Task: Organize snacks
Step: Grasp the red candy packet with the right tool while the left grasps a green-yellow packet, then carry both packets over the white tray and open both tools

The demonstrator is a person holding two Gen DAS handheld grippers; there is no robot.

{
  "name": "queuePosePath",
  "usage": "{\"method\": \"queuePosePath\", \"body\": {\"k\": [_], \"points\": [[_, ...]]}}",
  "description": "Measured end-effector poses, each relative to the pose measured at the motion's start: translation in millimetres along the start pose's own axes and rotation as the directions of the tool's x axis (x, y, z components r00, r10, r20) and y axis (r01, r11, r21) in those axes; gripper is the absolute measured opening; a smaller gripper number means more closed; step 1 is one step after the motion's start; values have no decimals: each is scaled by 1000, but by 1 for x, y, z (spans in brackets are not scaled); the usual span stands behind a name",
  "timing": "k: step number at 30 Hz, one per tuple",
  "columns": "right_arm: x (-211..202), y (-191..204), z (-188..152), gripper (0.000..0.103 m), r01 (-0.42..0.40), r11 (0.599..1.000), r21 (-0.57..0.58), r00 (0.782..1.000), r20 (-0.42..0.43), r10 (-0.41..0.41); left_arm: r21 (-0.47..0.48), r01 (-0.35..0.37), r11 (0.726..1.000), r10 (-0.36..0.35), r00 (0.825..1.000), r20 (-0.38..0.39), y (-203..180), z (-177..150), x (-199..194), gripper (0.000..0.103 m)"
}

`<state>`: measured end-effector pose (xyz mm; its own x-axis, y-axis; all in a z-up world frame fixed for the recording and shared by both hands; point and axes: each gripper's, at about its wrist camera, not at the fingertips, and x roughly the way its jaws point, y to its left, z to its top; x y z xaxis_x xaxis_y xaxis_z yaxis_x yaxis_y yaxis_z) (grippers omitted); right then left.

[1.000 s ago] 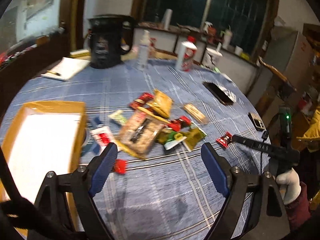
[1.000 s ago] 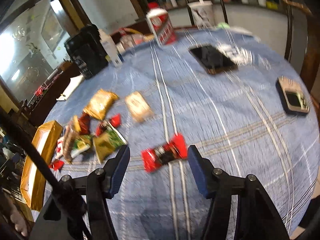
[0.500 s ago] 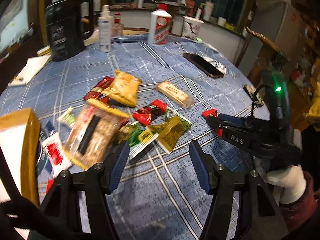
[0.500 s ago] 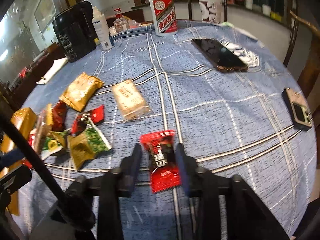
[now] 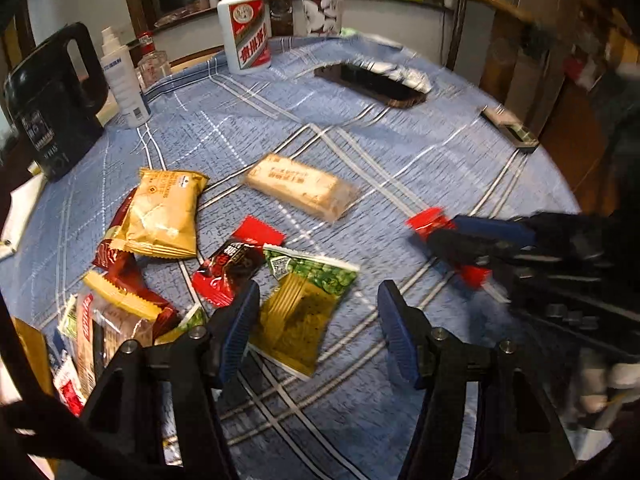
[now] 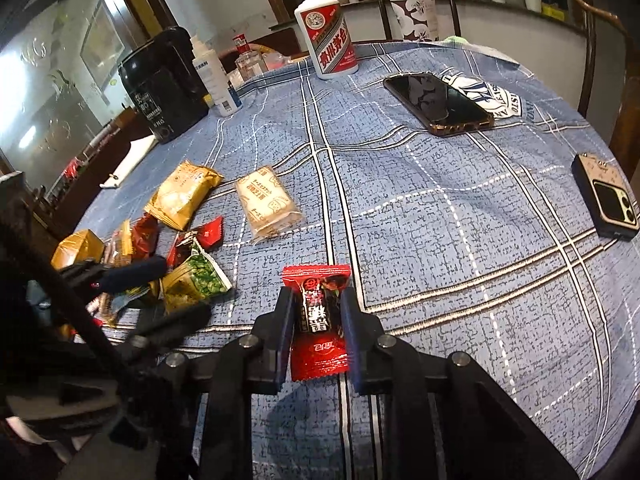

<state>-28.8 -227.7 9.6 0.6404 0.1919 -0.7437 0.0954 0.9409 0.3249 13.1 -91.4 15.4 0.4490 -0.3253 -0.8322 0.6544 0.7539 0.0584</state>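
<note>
My right gripper [image 6: 318, 316] is shut on a red candy packet [image 6: 320, 320] lying on the blue checked tablecloth [image 6: 440, 240]. In the left wrist view the same gripper [image 5: 460, 236] holds the packet [image 5: 428, 218] at the right. My left gripper [image 5: 318, 320] hangs low over a green-and-gold pea snack packet [image 5: 304, 308]. Its jaws are closing, the packet lies between them, and the right pad stands off it. Nearby lie a gold packet [image 5: 164, 216], a beige biscuit bar [image 5: 300, 188], a red-black candy [image 5: 236, 264] and a heap of wrappers [image 5: 120, 300].
A gold cardboard box [image 6: 76, 248] stands left of the heap. At the back are a black kettle [image 5: 52, 108], a spray bottle [image 5: 122, 80], a white liquor bottle [image 5: 246, 28] and a paper cup [image 5: 322, 8]. A phone [image 6: 436, 104] and a small device [image 6: 604, 200] lie right.
The right gripper closed on the red candy packet. The left gripper swung right from the box to the snack heap, sank lower, and its jaws narrowed.
</note>
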Motion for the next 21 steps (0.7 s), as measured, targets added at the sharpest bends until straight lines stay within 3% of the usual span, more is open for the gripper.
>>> {"method": "queuePosePath", "body": {"k": [3,11,16,21], "points": [[-4,0,-2,22,-24,1000,12,1000,4,24,0,-11,1000,11,1000,-18,1,-2,7,39],[-19,4,-6,22,-32,999,13,999,31,32,-72,-27,997,28,1000,13,1,-10,-11,38],[-41,15,-10,22,-33,999,-4,998,57,33,-157,28,987,-16,997,75,7,-24,-54,37],[-67,39,-18,22,-37,998,-50,996,81,41,-215,77,974,-38,983,180,21,-48,-116,37]]}}
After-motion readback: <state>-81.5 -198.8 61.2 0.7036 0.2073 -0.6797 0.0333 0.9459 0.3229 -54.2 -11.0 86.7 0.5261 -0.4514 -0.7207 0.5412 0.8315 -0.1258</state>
